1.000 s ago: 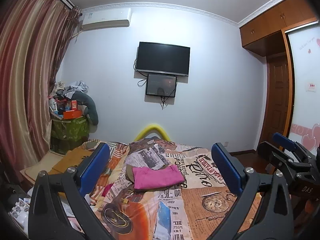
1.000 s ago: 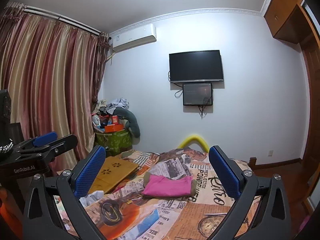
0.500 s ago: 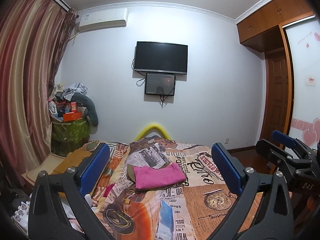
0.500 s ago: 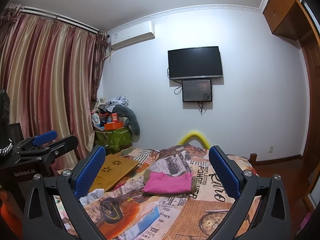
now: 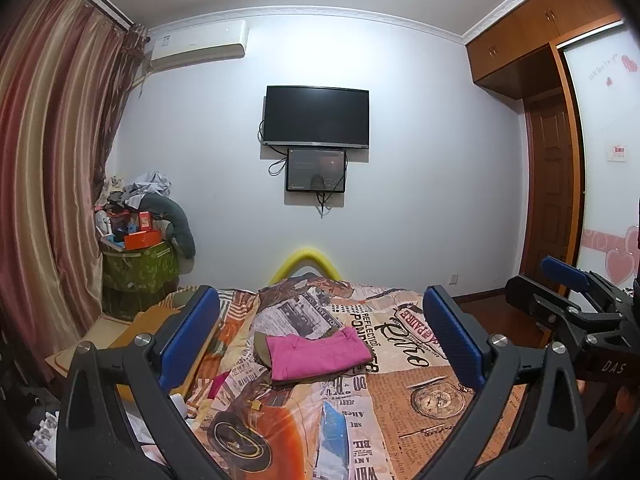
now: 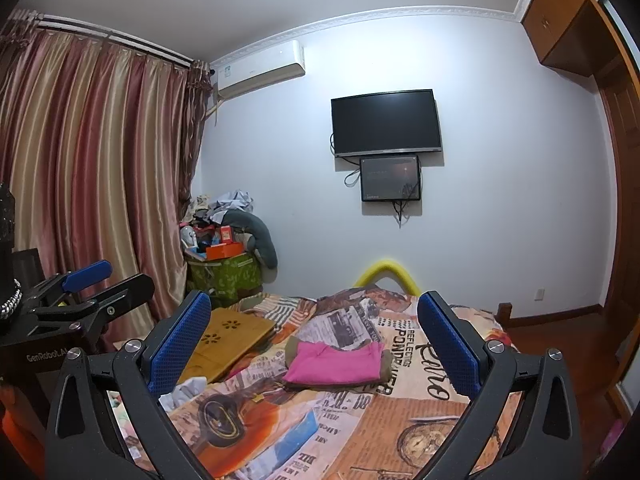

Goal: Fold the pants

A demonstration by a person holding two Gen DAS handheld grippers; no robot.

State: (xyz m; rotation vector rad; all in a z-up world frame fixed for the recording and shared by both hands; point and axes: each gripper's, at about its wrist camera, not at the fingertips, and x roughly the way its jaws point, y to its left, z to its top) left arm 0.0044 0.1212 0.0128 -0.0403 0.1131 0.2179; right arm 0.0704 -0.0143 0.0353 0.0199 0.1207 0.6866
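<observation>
Your two hand-held grippers, left (image 5: 320, 344) and right (image 6: 314, 344), gape empty; the pink pants (image 5: 318, 354) lie well ahead, long axis crosswise.

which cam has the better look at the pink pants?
Left wrist: the folded pink pants lie nearly centred between the open left tool fingers, top face and edges clear. Right wrist also shows them whole, at a flatter angle, the olive garment beneath peeking out.

- lower centre of both views: printed bedspread (image 5: 400, 408) lies open around the folded pink pants (image 5: 318, 354)
- left edge: wooden lap desk (image 6: 228, 336) on bed; curtain (image 6: 92, 184) behind
- upper centre: bare wall under the TV (image 5: 317, 116)
</observation>
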